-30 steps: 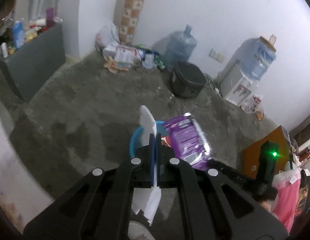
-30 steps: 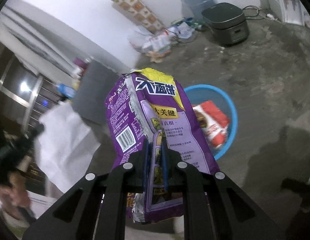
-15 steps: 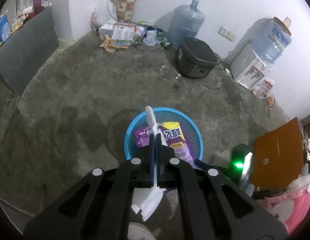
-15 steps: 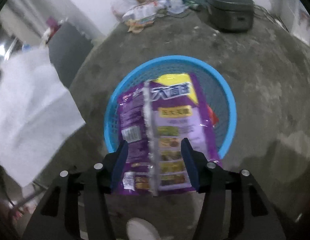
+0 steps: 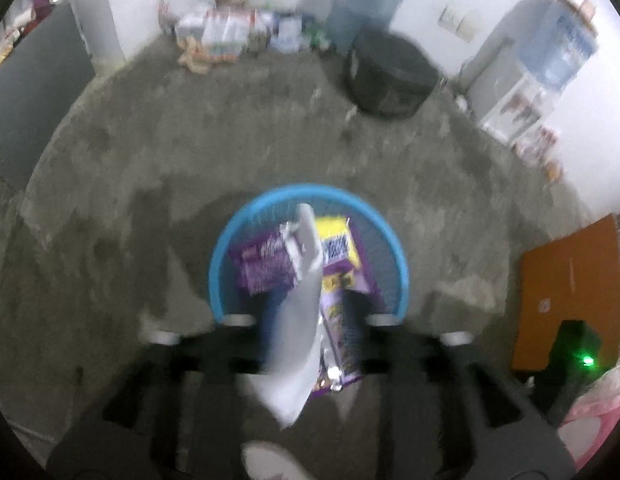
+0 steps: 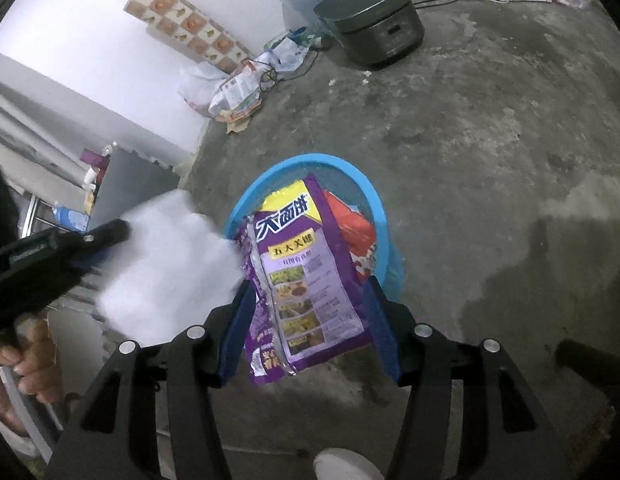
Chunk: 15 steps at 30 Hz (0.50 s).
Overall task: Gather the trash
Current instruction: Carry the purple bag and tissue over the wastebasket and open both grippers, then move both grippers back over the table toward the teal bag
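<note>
Concrete floor (image 6: 490, 128): one blue basket (image 6: 380, 216), one purple wrapper (image 6: 305, 276).

The purple snack bag (image 6: 305, 280) hangs loose between the open right claw (image 6: 310, 320) fingers, over the blue basket (image 6: 374, 216). The white paper (image 5: 297, 320) lies between the opening left claw (image 5: 310, 320) fingers, blurred.

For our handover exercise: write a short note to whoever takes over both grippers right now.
Left gripper: jaws opening, white paper between them, above the blue basket.
Right gripper: open, purple snack bag loose between its fingers, tipping into the basket.
Done: red wrapper already in basket.
Left: let paper and bag drop in; litter by the far wall remains.
</note>
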{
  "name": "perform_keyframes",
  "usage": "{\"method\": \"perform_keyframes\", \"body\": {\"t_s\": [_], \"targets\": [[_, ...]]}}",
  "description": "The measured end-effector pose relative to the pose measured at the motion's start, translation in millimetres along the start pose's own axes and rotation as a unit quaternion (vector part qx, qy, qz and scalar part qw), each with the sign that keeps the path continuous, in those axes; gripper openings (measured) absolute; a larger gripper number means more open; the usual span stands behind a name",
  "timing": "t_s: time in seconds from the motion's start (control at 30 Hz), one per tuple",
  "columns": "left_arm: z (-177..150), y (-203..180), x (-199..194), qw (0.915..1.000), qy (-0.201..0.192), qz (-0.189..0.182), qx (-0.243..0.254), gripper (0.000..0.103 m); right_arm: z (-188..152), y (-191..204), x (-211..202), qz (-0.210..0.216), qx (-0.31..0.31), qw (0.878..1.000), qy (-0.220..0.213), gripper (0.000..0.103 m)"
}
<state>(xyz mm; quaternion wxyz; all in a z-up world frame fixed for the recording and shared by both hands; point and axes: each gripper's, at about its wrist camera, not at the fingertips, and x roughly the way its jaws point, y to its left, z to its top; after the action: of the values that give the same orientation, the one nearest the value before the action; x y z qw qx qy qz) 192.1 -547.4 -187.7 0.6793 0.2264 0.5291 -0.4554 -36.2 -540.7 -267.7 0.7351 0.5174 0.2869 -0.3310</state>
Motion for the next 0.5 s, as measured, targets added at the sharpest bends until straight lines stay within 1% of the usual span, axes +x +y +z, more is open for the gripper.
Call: {"method": "perform_keyframes", "body": {"t_s": [0.03,0.1,0.13,0.2,0.33,0.4,0.43,0.47,0.5], "targets": [[-1.8,0.6,0.7,1.0,0.001,0.001,-0.002,0.045,-0.6,0.3,0.5,0.0,-0.001,1.0,0.001,0.054],[-4.9,3.1,-2.1,1.0,0.0,0.002,-0.005,0.046,-0.5,0.7,-1.3,0.002,-0.002,1.0,0.001,0.054],[-5.3,4.0,-5.3,1.0,-0.002,0.002,-0.006,0.048,-0.4,0.9,-2.5,0.004,-0.004,1.0,0.001,0.054],[-5.0,8.3,-14.6,0.9999,-0.012,0.005,-0.006,0.049,0.4,3.8,-2.1,0.007,-0.008,1.0,0.001,0.054],[0.0,15.2,-45.0,0.9992,-0.035,0.018,0.002,0.049,-1.7,17.5,3.0,0.014,-0.026,1.0,0.005,0.054],[1.0,17.6,-66.1,0.9987,-0.042,0.026,0.013,0.049,-3.7,30.9,8.1,0.016,-0.046,0.999,0.014,0.054],[1.5,18.8,-75.6,0.9984,-0.043,0.031,0.018,0.049,-4.8,38.2,11.6,0.017,-0.057,0.998,0.019,0.053],[0.6,20.9,-88.1,0.9981,-0.044,0.034,0.025,0.049,-5.9,49.5,17.2,0.02,-0.075,0.997,0.029,0.046],[-0.6,24.0,-100.3,0.9979,-0.045,0.036,0.031,0.049,-6.9,60.4,23.5,0.021,-0.094,0.995,0.039,0.042]]}}
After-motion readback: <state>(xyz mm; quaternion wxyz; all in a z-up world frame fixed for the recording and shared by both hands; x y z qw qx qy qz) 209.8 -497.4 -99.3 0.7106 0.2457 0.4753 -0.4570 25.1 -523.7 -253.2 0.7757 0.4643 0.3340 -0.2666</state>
